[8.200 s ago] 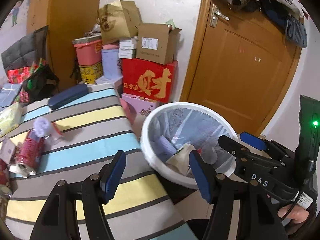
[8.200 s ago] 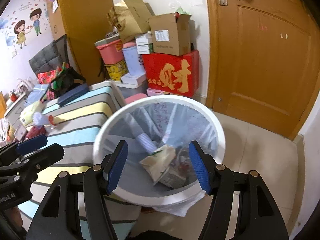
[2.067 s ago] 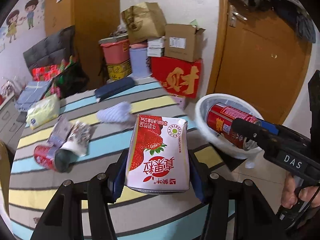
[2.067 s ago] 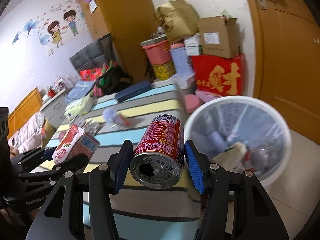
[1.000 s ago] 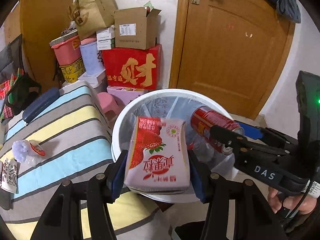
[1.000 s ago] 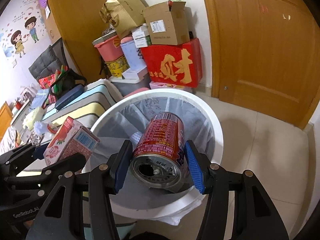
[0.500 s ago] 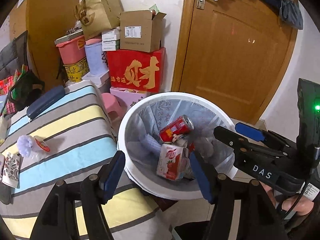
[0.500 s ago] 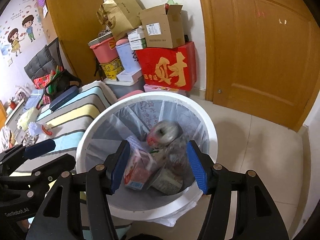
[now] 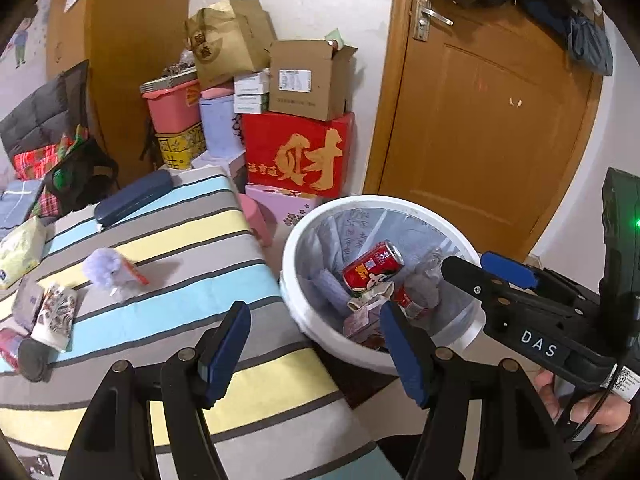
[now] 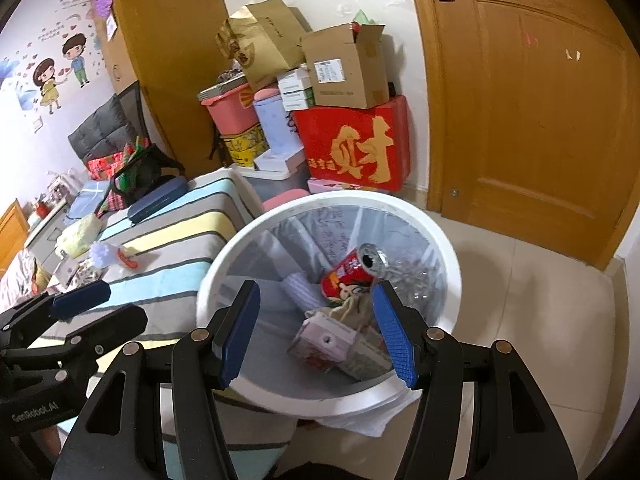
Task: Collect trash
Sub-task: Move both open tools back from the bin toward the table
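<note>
The white bin (image 9: 292, 264) with a clear liner stands beside the striped table (image 9: 168, 320). Inside it a red drink can (image 9: 370, 268) lies on its side, and a pink strawberry milk carton (image 10: 324, 338) rests below it among other rubbish. My left gripper (image 9: 314, 320) is open with nothing between its fingers, over the table's corner next to the bin's rim. Also open and holding nothing, my right gripper (image 10: 316, 300) hovers above the bin's (image 10: 440, 240) near side. On the table lie a purple fluffy scrap (image 9: 106, 268), a crumpled patterned cup (image 9: 54, 316) and another red can (image 9: 16, 352).
A dark blue case (image 9: 134, 198) and a yellow pack (image 9: 20, 252) lie farther back on the table. Stacked boxes (image 9: 296, 156) and tubs stand against the wall behind the bin. A wooden door (image 9: 480, 128) is at the right, with tiled floor (image 10: 540, 320) beside the bin.
A second ago the left gripper held the carton and the right held the can over the bin. Both opened and the two things dropped in. The left gripper has drawn back toward the table.
</note>
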Demonstrator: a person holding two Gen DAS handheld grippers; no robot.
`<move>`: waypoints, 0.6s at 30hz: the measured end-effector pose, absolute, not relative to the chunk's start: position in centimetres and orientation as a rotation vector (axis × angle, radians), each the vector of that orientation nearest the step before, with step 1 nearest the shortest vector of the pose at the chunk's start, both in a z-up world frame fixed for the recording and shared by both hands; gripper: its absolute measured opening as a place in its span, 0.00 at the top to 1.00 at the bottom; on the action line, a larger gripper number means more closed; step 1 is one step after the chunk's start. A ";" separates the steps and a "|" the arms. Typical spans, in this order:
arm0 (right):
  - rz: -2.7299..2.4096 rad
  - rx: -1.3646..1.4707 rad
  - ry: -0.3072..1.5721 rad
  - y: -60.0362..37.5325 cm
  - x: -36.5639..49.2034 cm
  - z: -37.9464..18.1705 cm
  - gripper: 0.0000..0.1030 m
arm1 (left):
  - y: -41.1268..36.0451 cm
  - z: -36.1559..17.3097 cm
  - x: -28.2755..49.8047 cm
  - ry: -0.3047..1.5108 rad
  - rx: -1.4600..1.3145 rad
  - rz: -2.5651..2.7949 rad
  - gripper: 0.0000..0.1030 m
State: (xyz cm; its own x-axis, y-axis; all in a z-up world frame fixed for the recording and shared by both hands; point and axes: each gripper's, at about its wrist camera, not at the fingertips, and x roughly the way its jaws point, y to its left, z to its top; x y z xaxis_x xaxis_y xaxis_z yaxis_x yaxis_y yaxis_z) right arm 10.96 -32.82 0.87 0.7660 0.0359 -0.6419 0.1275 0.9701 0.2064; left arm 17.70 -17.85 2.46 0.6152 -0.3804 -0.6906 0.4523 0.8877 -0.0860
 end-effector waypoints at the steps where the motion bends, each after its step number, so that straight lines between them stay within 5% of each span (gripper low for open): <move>1: -0.048 0.245 0.696 -32.6 10.9 0.9 0.41 | -17.5 2.6 17.5 0.768 0.097 -0.478 0.35; 18: 0.050 0.195 0.665 -27.3 10.2 1.8 0.41 | -10.0 3.9 14.0 0.709 0.059 -0.339 0.35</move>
